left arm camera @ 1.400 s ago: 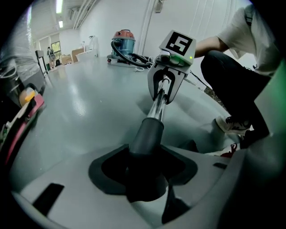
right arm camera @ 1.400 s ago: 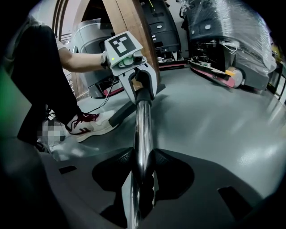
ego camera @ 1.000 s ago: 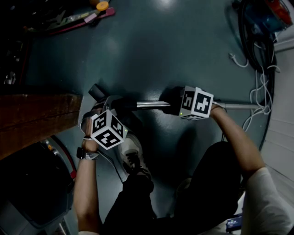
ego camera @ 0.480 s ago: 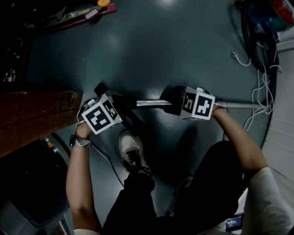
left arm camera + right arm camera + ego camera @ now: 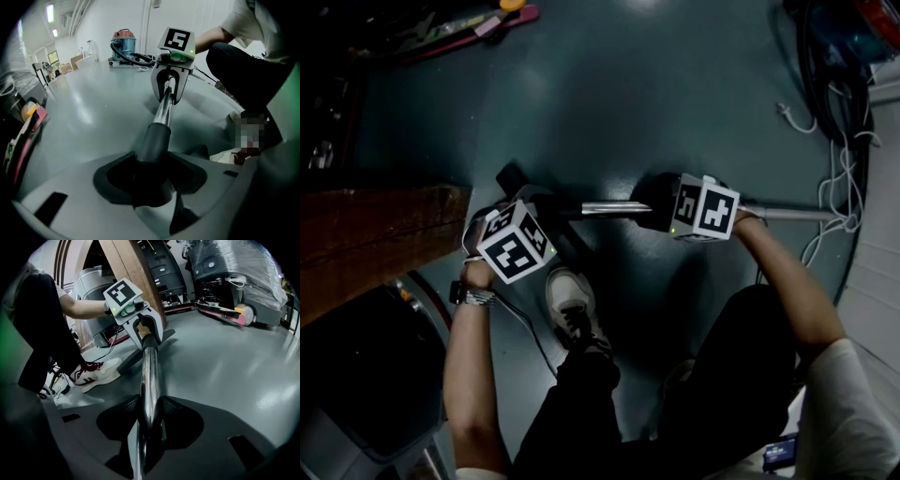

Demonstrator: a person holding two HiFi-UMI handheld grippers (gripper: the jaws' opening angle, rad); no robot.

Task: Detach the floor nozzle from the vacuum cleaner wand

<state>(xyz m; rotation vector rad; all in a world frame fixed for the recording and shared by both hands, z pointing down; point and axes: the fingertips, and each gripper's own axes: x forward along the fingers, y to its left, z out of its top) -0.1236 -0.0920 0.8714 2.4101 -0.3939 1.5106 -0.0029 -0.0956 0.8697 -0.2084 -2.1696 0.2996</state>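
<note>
At the floor's (image 5: 609, 103) middle, the wand (image 5: 605, 209) is being gripped by the right gripper (image 5: 150, 423), and the floor nozzle (image 5: 129, 361) at its left end by the left gripper (image 5: 152, 173).

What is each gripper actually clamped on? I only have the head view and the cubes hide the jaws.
Observer: Right gripper is shut on the chrome wand, with a pad on each side.
Operator: And the left?
Observer: Left gripper is shut on the dark collar at the wand's end.
Operator: Joint apart yet?
Observer: No. In the left gripper view the wand runs straight into the collar, with no gap showing.
</note>
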